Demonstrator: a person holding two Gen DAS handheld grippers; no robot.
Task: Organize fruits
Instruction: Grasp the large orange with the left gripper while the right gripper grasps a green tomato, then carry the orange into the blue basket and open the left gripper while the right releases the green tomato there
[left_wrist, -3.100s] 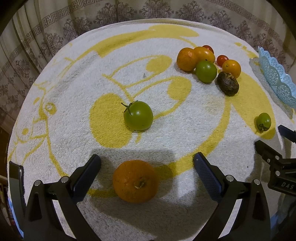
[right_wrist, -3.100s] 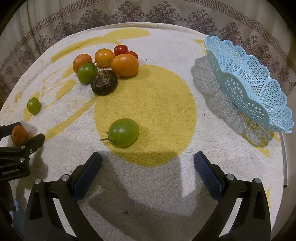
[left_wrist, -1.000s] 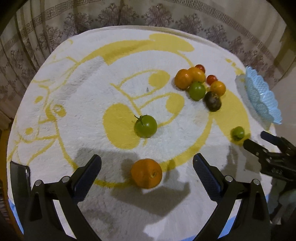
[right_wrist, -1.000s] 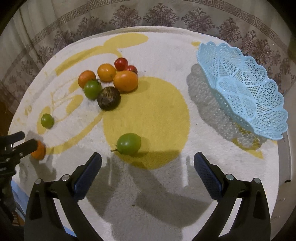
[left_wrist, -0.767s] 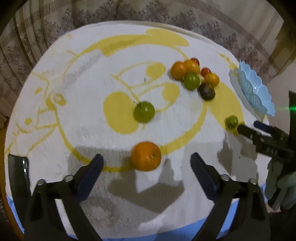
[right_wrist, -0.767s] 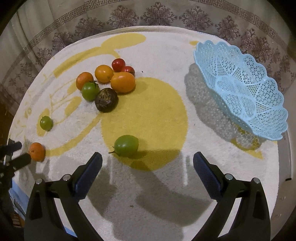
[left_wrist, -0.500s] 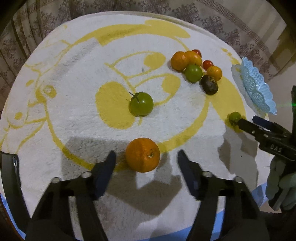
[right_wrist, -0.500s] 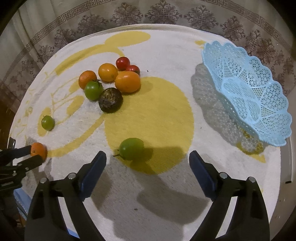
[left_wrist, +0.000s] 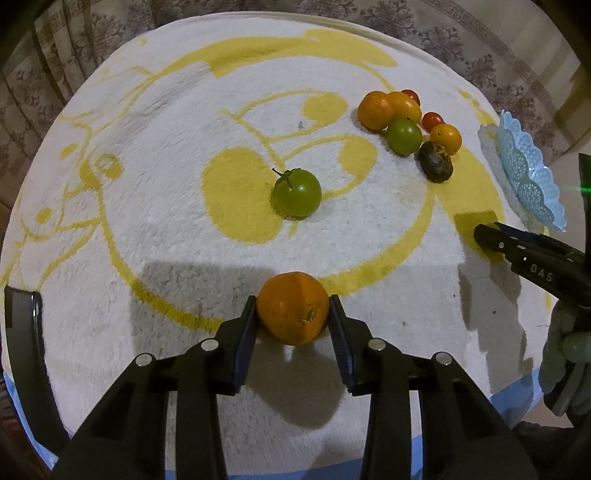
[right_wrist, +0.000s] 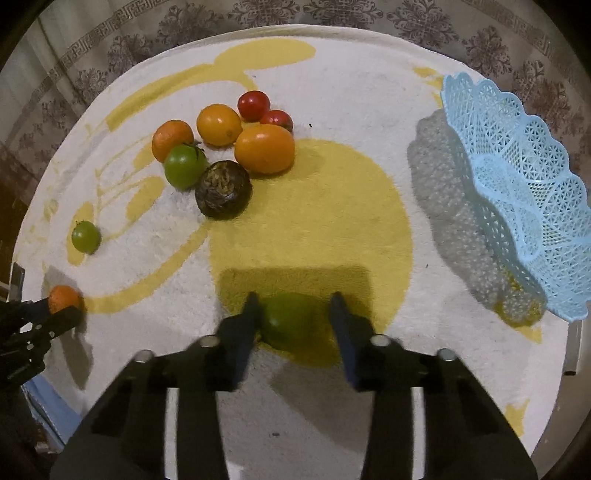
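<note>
My left gripper (left_wrist: 293, 314) is shut on an orange (left_wrist: 292, 307) that rests on the white and yellow towel (left_wrist: 155, 147). My right gripper (right_wrist: 293, 317) has its jaws closed around a green tomato (right_wrist: 291, 320) on the towel; the view is blurred there. The right gripper also shows at the right of the left wrist view (left_wrist: 495, 236). A second green tomato (left_wrist: 297, 192) lies alone mid-table. A cluster of oranges, green and red tomatoes and a dark fruit (right_wrist: 223, 189) lies further back. An empty light blue basket (right_wrist: 517, 192) stands at the right.
The round table is draped with the towel; patterned curtains (right_wrist: 184, 22) hang behind it. A small green tomato (right_wrist: 85, 236) lies at the left of the right wrist view. The table's front edge (left_wrist: 295, 474) is close below my left gripper.
Both grippers have moved forward and down and closed: the left on the orange, the right around the green tomato. Both were wide open half a second ago.
</note>
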